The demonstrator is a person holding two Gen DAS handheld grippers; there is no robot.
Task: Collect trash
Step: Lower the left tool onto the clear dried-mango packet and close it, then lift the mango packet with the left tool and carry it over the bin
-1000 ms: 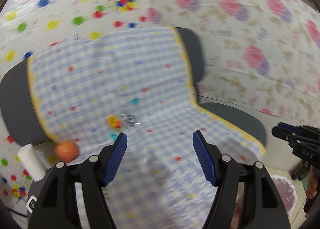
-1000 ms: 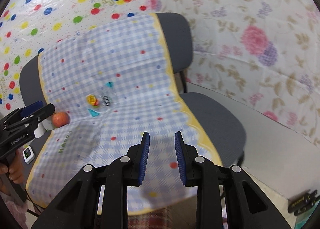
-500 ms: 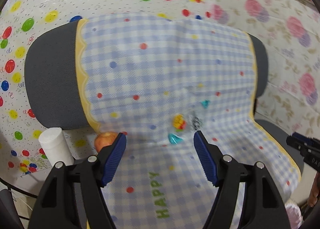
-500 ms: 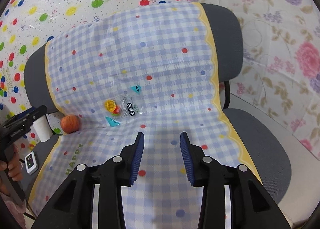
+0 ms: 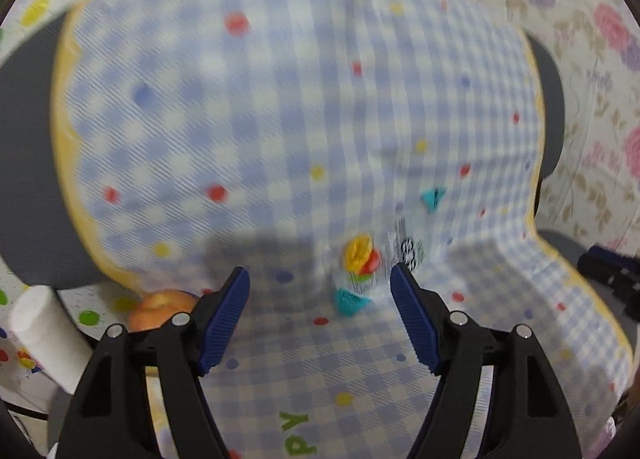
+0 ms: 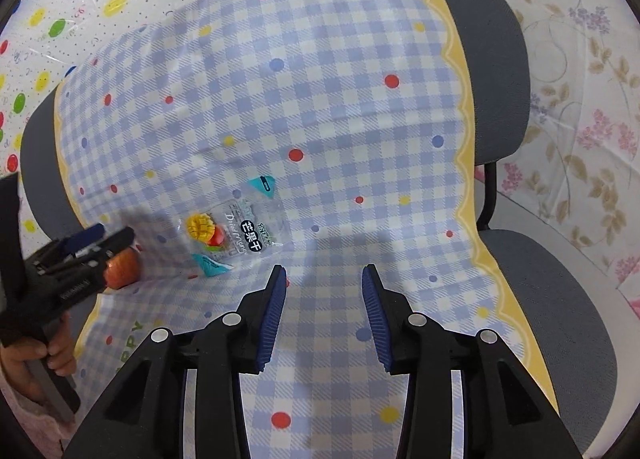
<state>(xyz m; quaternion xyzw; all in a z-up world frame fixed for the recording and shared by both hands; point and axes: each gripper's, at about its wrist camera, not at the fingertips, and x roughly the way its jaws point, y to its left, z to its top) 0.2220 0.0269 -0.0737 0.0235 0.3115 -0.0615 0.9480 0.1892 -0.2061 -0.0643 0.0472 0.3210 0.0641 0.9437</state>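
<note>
clear snack wrapper [image 6: 236, 233] | flat | on checkered cloth [image 6: 328, 107]

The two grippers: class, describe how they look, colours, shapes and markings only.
Both the left gripper and the right gripper have black angular plastic arms with round silver screws and blue ribbed finger pads. White lettering, too small to read, marks the left gripper's side in the right wrist view.

A blue-and-white checked cloth [image 6: 328, 107] with red, yellow and blue dots and a yellow scalloped border covers a grey chair [image 6: 496, 59], bearing a clear wrapper [image 6: 236, 233] with teal corners and a yellow-red fruit print, beside an orange ball [image 6: 122, 269].
</note>
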